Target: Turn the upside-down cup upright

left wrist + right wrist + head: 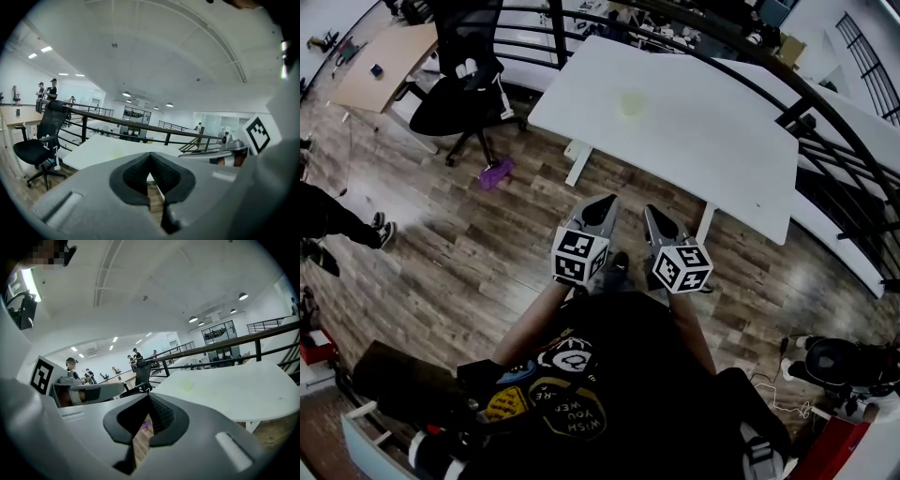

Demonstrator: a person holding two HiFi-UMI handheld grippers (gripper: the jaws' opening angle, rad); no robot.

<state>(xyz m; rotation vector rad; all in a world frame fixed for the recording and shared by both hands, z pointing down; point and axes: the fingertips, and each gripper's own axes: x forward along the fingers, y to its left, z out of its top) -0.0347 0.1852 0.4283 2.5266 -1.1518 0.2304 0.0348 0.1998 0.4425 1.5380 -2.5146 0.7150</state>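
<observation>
The task had not got past the approach. The person stood back from the table [722,141], with bare floor [487,244] between, and held both grippers side by side close in front of the body. The left gripper [602,202] had its jaws shut, pads together with nothing between them. The right gripper [655,212] was likewise closed and empty, with only floor showing through the gap below its pads. The cup [631,103] sat alone on the table, toward its far side and well apart from both grippers. It showed only as a small pale greenish blur, so it was probably mouth-down, as the task says, but no view made that plain. As I judged it, the next move called for closing in on the table and opening one gripper's jaws wide enough to take the cup's wall. That gripper would best come in from the side, so the wrist had room to roll the cup over.
</observation>
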